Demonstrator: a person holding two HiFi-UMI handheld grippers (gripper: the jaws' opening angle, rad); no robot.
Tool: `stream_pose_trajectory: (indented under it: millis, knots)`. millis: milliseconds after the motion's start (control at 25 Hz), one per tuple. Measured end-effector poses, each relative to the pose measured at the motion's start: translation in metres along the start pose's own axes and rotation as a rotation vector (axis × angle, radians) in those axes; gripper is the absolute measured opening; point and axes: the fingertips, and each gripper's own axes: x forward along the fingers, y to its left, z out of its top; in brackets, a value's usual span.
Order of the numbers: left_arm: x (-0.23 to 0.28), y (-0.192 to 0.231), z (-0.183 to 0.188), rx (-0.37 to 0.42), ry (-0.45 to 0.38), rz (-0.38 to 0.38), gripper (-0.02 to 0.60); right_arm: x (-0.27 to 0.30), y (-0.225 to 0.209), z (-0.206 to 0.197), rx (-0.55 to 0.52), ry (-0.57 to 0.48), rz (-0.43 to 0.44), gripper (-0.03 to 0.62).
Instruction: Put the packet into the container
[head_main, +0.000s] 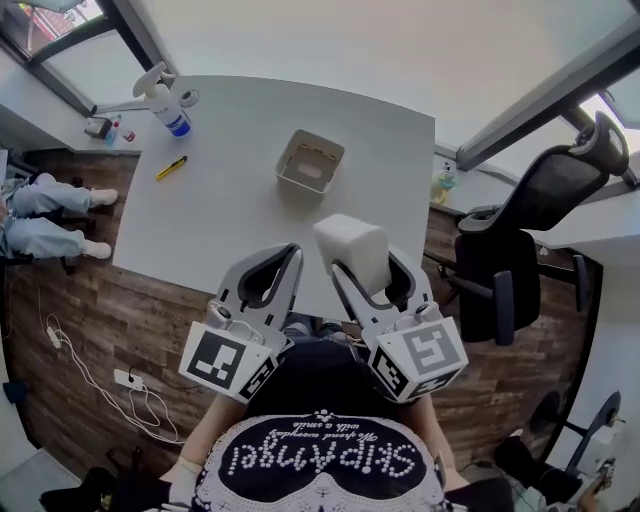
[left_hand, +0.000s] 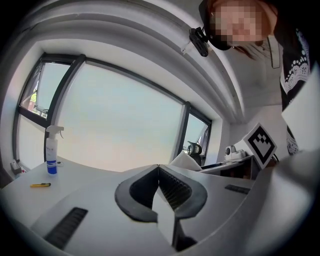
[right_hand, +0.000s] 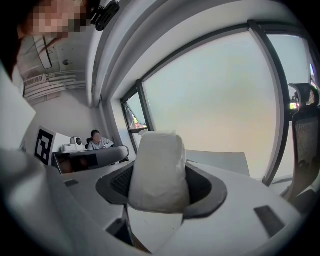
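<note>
My right gripper is shut on a white puffy packet, held above the near edge of the table. From the right gripper view the packet stands upright between the jaws and fills the gap. A small white open container sits on the grey table further ahead, slightly left of the packet. Beside it, my left gripper is shut with nothing in it; in its own view the left gripper shows its ribbed pads pressed together.
A spray bottle and a yellow cutter lie at the table's far left. A black office chair stands to the right. A seated person's legs show at the left edge. Cables trail on the wooden floor.
</note>
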Motion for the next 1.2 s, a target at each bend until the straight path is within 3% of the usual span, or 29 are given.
stream_pose_trajectory:
  millis: [760, 1200]
  knots:
    - [-0.001, 0.003, -0.009, -0.006, 0.03, -0.016, 0.008, 0.002, 0.005, -0.006, 0.017, -0.01, -0.004, 0.278]
    - [-0.003, 0.005, -0.001, -0.028, 0.004, 0.042, 0.008, 0.003, 0.0, 0.003, -0.005, 0.001, 0.028, 0.278]
